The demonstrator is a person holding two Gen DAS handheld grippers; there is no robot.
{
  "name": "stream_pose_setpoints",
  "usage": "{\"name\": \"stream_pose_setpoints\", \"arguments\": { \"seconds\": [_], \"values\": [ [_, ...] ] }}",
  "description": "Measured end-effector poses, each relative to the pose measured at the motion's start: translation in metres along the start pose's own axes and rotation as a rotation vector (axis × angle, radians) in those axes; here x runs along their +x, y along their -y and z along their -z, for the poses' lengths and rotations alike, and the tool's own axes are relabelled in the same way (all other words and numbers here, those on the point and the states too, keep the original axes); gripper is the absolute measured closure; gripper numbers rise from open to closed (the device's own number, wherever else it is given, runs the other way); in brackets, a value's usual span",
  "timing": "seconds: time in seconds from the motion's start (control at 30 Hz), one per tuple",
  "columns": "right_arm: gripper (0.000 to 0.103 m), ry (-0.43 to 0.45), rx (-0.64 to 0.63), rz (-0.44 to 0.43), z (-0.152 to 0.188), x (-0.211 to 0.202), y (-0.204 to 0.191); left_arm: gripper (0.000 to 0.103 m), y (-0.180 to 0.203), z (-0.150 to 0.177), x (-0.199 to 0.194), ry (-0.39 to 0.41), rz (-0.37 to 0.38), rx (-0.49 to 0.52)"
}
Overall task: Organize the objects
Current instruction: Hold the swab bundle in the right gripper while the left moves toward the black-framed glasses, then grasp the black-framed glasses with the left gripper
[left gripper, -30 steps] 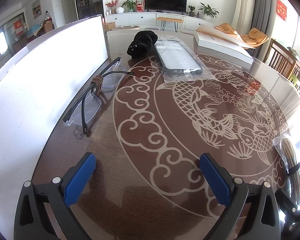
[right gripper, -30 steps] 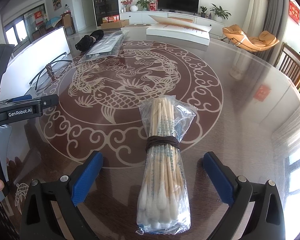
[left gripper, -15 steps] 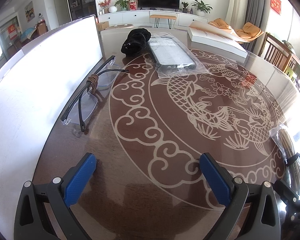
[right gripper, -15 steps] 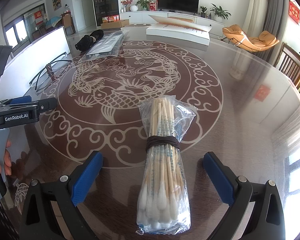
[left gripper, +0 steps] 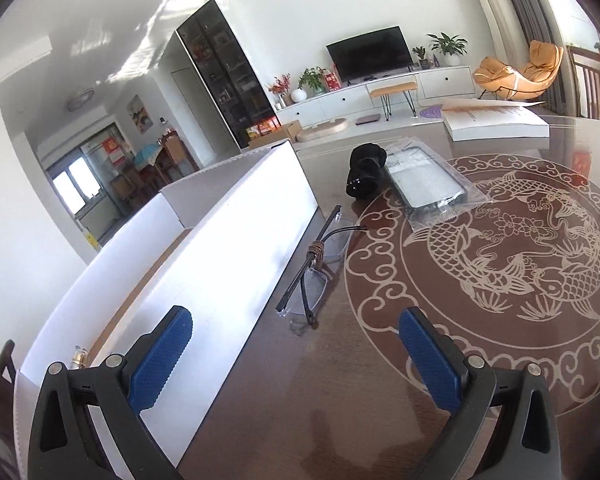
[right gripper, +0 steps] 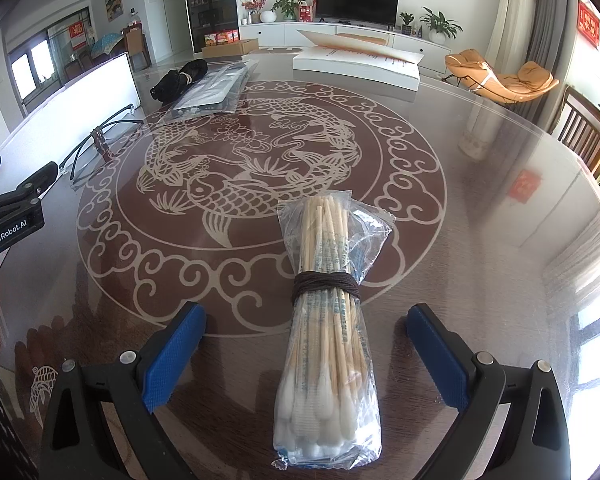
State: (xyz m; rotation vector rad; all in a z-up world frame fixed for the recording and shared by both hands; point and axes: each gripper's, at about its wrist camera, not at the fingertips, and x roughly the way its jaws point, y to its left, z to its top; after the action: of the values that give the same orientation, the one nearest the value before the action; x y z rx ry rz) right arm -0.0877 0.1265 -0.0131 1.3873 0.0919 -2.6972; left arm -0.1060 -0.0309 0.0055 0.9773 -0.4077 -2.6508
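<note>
On the round brown table with the pale fish pattern (right gripper: 480,208), the clear plastic bag of wooden cotton swabs (right gripper: 328,300) lies between the wide-apart blue pads of the right gripper (right gripper: 304,356), untouched. The left gripper (left gripper: 296,356) is also spread and empty, near the black-framed glasses (left gripper: 312,276), which lie beside the long white box (left gripper: 220,248).

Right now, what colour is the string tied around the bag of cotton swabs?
Dark brown string, clearest in the right wrist view.
</note>
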Motion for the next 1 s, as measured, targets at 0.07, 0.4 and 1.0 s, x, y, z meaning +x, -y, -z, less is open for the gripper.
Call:
{"name": "stream_pose_setpoints", "arguments": {
  "seconds": [0.07, 0.4, 1.0],
  "values": [
    [0.002, 0.0, 0.0, 0.0, 0.0, 0.0, 0.0, 0.0, -0.007, -0.013, 0.015, -0.05, 0.084, -0.024],
    [0.002, 0.001, 0.0, -0.004, 0.0, 0.0, 0.0, 0.0, 0.001, -0.065, 0.081, -0.166, 0.169, 0.012],
    [0.001, -0.003, -0.009, -0.007, -0.001, 0.0, 0.0, 0.073, -0.015, -0.044, 0.123, -0.265, 0.372, -0.111]
  ]
}}
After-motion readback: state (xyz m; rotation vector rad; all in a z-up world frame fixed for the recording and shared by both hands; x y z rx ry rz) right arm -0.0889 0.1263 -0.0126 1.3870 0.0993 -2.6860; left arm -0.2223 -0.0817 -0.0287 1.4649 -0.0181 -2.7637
